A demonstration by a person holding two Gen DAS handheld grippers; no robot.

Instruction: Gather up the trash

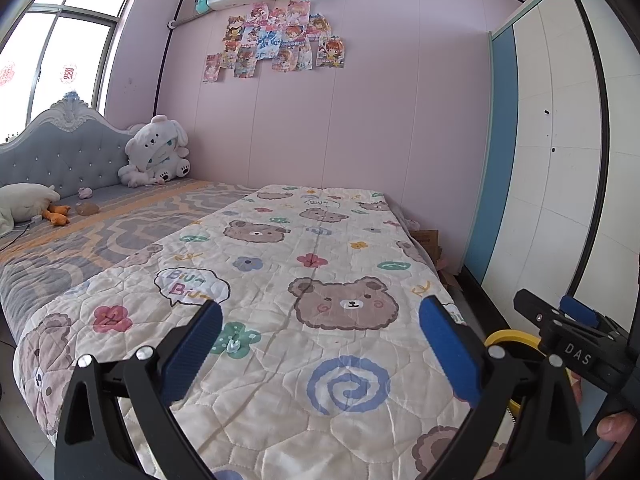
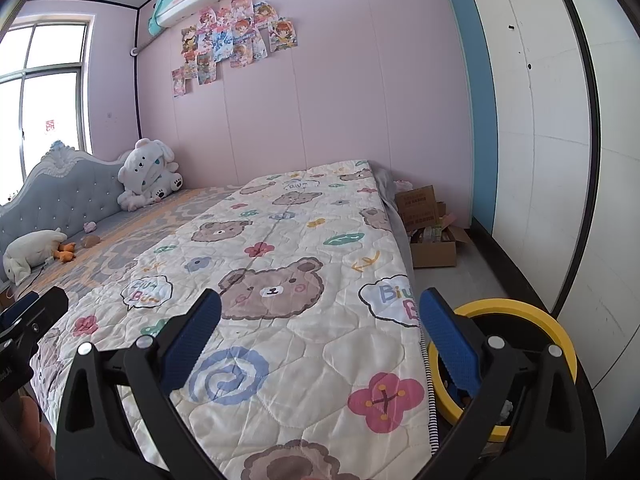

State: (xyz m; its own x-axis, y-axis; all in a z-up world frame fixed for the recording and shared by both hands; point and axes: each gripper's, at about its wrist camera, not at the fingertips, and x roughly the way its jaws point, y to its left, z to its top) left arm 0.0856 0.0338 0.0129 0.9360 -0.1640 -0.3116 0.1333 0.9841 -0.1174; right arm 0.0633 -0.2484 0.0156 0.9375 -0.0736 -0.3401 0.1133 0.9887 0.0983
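My left gripper (image 1: 320, 312) is open and empty over the foot of the bed. My right gripper (image 2: 320, 308) is open and empty beside it; it also shows at the right edge of the left wrist view (image 1: 568, 316). A yellow-rimmed trash bin (image 2: 504, 308) stands on the floor at the bed's right corner, with some crumpled white trash (image 2: 505, 408) inside; it also shows in the left wrist view (image 1: 508, 337). Far up the bed near the headboard lie a crumpled pink scrap (image 1: 85, 192) and a brownish scrap (image 1: 88, 209); they show in the right wrist view too (image 2: 90, 226) (image 2: 90, 241).
A bear-print quilt (image 1: 320, 280) covers the bed. A white plush dog (image 1: 158, 152), a white duck plush (image 1: 24, 204) and orange toys (image 1: 58, 214) lie near the headboard (image 1: 60, 148). Cardboard boxes (image 2: 428, 220) stand on the floor by the wardrobe (image 2: 540, 140).
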